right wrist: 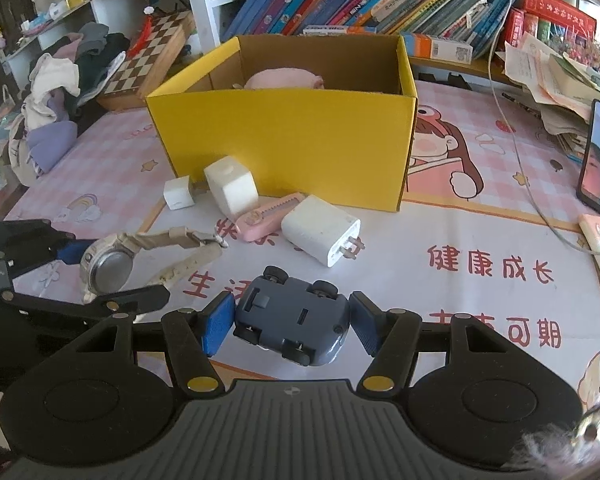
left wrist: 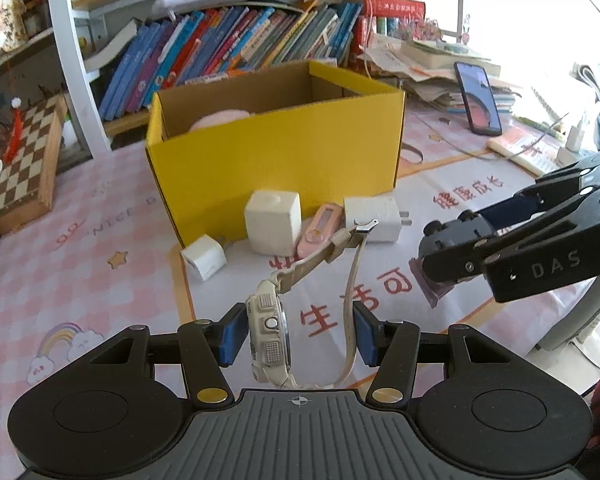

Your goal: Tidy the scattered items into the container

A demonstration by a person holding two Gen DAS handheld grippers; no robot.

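Two ribbed blue-padded grippers clamp a rubbery watch (left wrist: 268, 332) and boxy toy car (right wrist: 292, 318).

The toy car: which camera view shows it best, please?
The right wrist view: the grey toy car lies upside down between the right gripper's pads, wheels visible. The left wrist view shows only one wheel; the gripper hides the rest.

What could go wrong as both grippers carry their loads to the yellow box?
1. The cream strap watch dangles loosely between the left gripper pads; its strap could snag the yellow cardboard box rim.
2. The grey toy car, held upside down in the right gripper, may slip on its rounded sides.
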